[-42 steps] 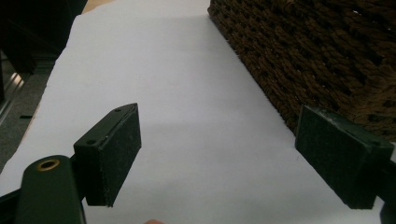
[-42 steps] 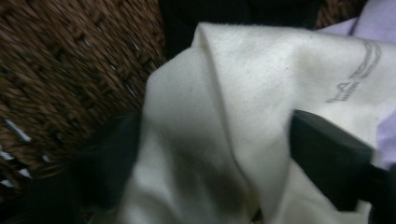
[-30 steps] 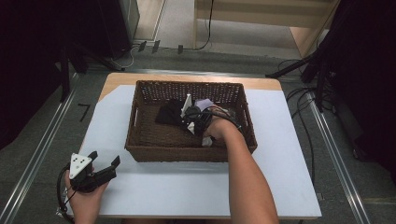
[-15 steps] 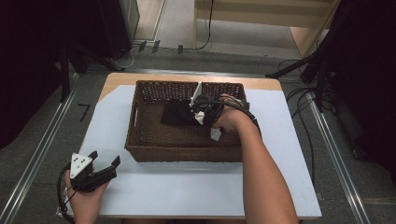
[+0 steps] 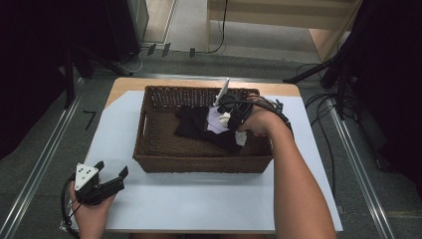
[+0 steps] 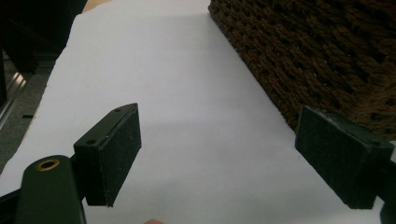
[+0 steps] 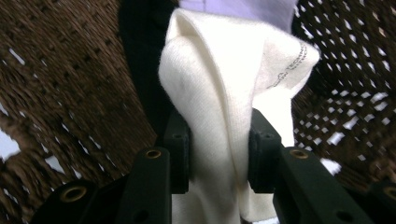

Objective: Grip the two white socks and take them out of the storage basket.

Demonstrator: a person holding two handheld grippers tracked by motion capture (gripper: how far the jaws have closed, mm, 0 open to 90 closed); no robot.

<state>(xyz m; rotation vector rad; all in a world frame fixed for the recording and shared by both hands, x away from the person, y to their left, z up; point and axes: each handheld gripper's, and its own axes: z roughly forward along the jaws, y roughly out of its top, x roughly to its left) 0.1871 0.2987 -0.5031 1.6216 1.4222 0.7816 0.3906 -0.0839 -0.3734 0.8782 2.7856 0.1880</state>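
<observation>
A brown wicker basket [image 5: 199, 164] stands on the white table sheet. Inside it lie a black garment [image 5: 195, 124] and a pale lavender cloth [image 5: 215, 121]. My right gripper [image 5: 230, 117] hovers over the basket's right half, shut on a white knit cloth [image 5: 241, 139] that hangs from it. In the right gripper view the white cloth [image 7: 224, 84] is pinched between both pads of the right gripper [image 7: 219, 140], with printed lettering on its edge. My left gripper [image 5: 112, 168] rests at the table's near left, open. The left gripper [image 6: 217, 154] has nothing between its pads.
The white sheet [image 5: 199, 204] covers the table in front of and beside the basket. The basket's woven side [image 6: 327, 56] stands to the right of the left jaws. Cables [image 5: 318, 99] trail off the table's far right, and metal rails run along both sides.
My right hand has risen and moved toward the basket's far right with the white cloth, which uncovers more of the black garment. The left gripper has stayed put.
</observation>
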